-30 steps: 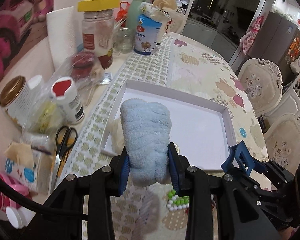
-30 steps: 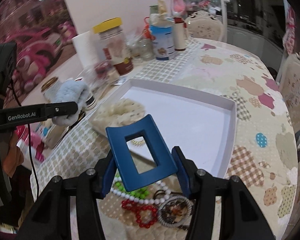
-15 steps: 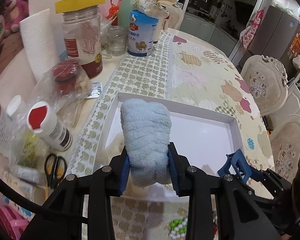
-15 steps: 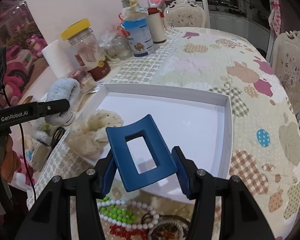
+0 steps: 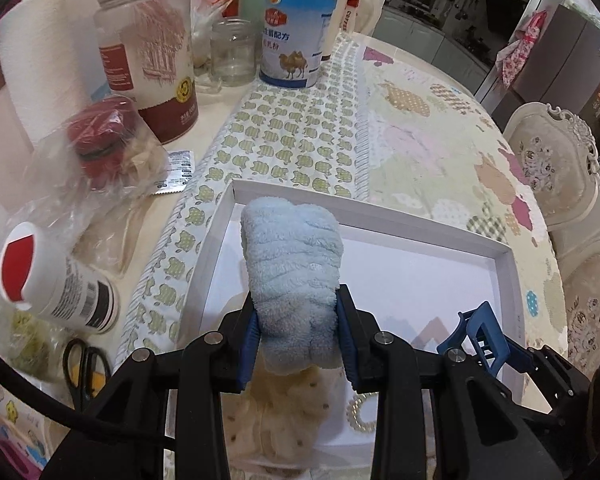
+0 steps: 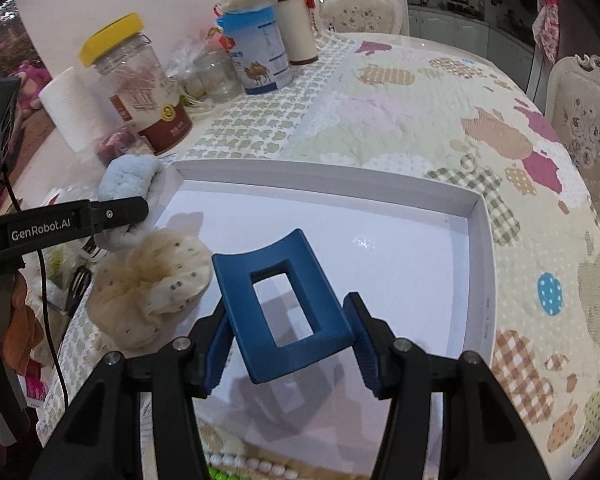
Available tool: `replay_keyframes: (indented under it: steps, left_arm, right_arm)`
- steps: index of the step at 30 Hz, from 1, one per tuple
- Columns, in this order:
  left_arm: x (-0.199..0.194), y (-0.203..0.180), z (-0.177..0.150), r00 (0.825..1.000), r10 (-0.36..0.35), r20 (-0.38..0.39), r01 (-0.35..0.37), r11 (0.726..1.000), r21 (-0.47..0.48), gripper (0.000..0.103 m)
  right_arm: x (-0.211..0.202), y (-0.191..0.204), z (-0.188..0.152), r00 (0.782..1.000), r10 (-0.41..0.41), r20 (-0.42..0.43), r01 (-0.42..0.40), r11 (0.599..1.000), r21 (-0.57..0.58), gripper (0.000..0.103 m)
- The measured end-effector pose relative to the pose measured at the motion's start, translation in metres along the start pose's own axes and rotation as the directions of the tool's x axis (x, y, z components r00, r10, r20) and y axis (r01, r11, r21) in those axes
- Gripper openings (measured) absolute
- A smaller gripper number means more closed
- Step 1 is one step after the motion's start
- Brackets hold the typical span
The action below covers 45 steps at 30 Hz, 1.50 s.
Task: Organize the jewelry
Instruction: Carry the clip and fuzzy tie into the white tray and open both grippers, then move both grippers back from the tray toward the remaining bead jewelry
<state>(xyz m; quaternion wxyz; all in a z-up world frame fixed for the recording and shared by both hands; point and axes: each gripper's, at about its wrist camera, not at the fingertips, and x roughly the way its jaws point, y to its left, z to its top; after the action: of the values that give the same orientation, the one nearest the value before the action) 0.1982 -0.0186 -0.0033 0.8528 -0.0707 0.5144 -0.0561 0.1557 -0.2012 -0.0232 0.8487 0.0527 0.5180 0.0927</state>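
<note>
My left gripper [image 5: 298,340] is shut on a fluffy light-blue scrunchie [image 5: 294,272], held over the left end of the shallow white box [image 5: 420,226]. A cream dotted scrunchie [image 5: 276,420] lies below it in the box's near left corner, beside a small pearl ring [image 5: 360,414]. My right gripper [image 6: 290,346] is shut on a blue rectangular hair claw [image 6: 284,304] above the white box [image 6: 324,176]. In the right wrist view the blue scrunchie [image 6: 130,176] and cream scrunchie [image 6: 152,284] show at the left. White beads [image 6: 236,462] lie at the box's near edge.
Jars and tins crowd the far left: a yellow-lidded jar [image 5: 148,52], a blue camel tin [image 5: 296,36], a paper roll [image 5: 36,72], a red-capped bottle [image 5: 56,280], scissors [image 5: 84,364]. A patterned cloth [image 6: 440,120] covers the table. Ornate chairs [image 5: 556,168] stand to the right.
Both grippers have moved forward and down over the white box with their items still held. The beads have slipped to the bottom edge of view. The cream scrunchie now lies under the left gripper.
</note>
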Motion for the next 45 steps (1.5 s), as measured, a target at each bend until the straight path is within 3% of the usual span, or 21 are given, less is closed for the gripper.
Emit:
replay_keyframes:
  steps: [11,21,24,36,45]
  left_arm:
    - [0.031,0.007,0.006,0.999,-0.008,-0.039,0.007,1.0,-0.025,0.033]
    - [0.043,0.013,0.003,0.997,-0.019,-0.073,0.015,0.998,-0.058,0.05]
    - [0.038,0.015,0.003,0.997,-0.027,-0.067,0.022,0.997,-0.07,0.052]
    - [-0.003,0.002,-0.007,1.0,-0.02,0.004,0.02,0.999,-0.028,0.054]
    - [-0.04,-0.004,-0.029,0.997,-0.067,0.035,0.067,0.998,-0.009,0.057]
  right_arm:
    - [0.028,-0.013,0.008,0.999,-0.038,-0.037,0.039,0.999,0.034,0.056]
    - [0.05,-0.007,0.01,0.998,-0.01,-0.06,0.012,1.0,0.022,0.057]
    - [0.05,-0.009,0.009,0.998,0.005,-0.058,-0.004,1.0,0.027,0.066]
    - [0.003,-0.009,0.004,0.999,0.039,0.028,-0.04,0.997,0.063,0.072]
    - [-0.04,-0.014,-0.014,0.997,0.023,0.071,-0.028,0.997,0.071,0.074]
